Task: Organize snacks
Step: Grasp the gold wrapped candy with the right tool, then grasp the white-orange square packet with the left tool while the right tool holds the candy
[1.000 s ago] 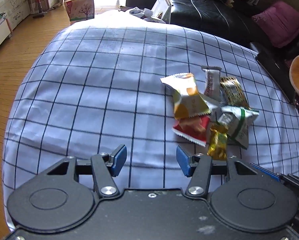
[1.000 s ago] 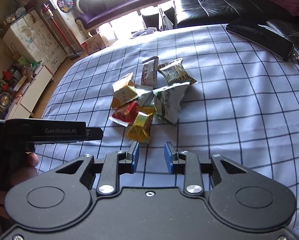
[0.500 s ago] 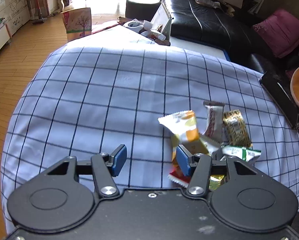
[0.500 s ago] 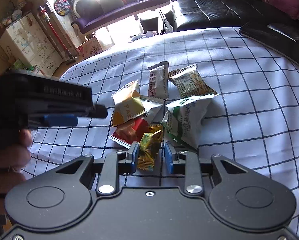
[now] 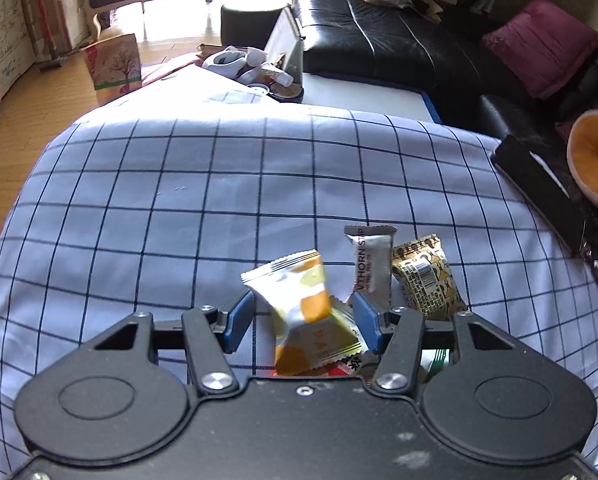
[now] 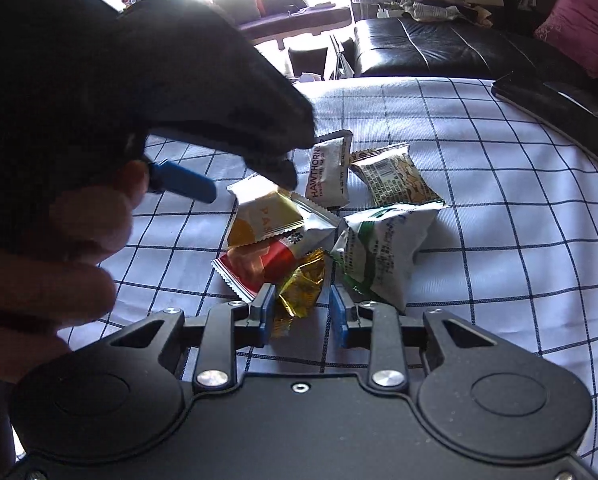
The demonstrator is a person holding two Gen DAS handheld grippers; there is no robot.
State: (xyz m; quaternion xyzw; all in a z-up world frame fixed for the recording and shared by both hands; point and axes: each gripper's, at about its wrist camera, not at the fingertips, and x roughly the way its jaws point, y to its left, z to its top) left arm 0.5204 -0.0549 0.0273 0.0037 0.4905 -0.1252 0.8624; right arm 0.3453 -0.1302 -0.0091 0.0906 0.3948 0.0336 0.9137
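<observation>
Here, left gripper point(image 5: 303, 326) straddling orange-white packet point(image 5: 299, 300) — unclamped

I read "HAWTHORN" on the white bar wrapper point(image 6: 327, 172) (its smaller print is blurred). The orange-and-white packet point(image 6: 265, 216) shows "PAS".

left gripper point(image 5: 303, 320) jaws parted, right gripper point(image 6: 301, 312) jaws narrower, person's hand point(image 6: 71, 248) gripping left handle

white-orange packet point(image 5: 301, 304); gold wrapper point(image 6: 301, 286); red packet point(image 6: 255, 264); blue-checked white cloth point(image 5: 179, 220).
</observation>
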